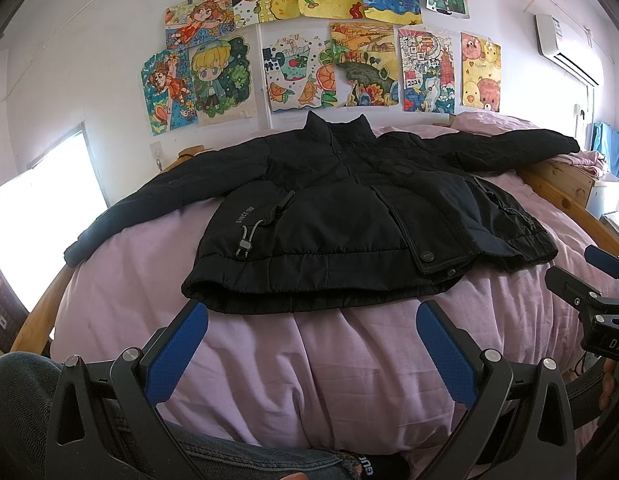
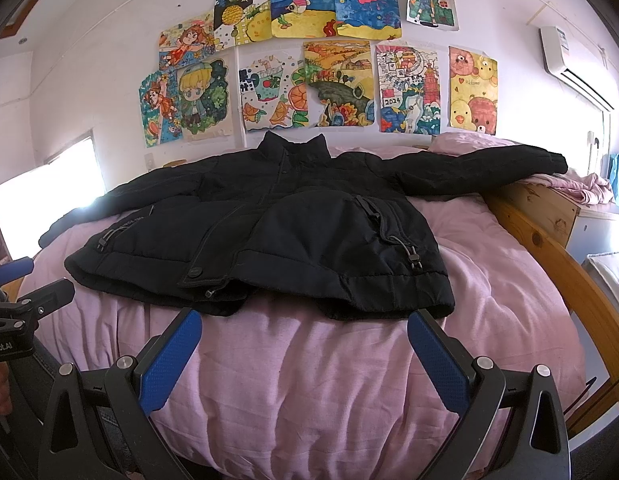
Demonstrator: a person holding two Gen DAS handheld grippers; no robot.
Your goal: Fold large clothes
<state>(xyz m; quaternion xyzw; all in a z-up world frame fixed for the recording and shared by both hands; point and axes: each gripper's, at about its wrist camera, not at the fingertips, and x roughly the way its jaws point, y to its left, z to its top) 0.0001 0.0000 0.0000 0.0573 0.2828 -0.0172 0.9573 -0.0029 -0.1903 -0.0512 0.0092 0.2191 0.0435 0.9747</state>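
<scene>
My left gripper (image 1: 311,344) has its blue pads (image 1: 177,356) spread wide, nothing between them, hovering over the pink bedcover (image 1: 309,368) at the near edge of the bed. My right gripper (image 2: 305,350) is the same story: pads (image 2: 171,360) far apart, empty, above the bare cover just short of the hem. In the left wrist view I can see the right gripper poking in at the right side, level with that hem.

Just past both sets of fingers lies the black jacket (image 1: 329,216), flat on its back across the middle of the bed, front up, closed down the centre. Its hem (image 2: 269,300) sits towards the near edge and the collar (image 1: 337,128) stands up at the far edge by the wall. One sleeve (image 1: 141,208) runs out to the left edge of the bed, its cuff hanging over. The other sleeve (image 2: 489,168) stretches to the right edge and rests over the wooden bed frame (image 2: 549,240). A drawcord with a toggle (image 1: 245,240) lies on the front near the hem.

Behind it, children's drawings (image 2: 329,60) cover the wall, and an air conditioner (image 2: 573,64) hangs at upper right.
</scene>
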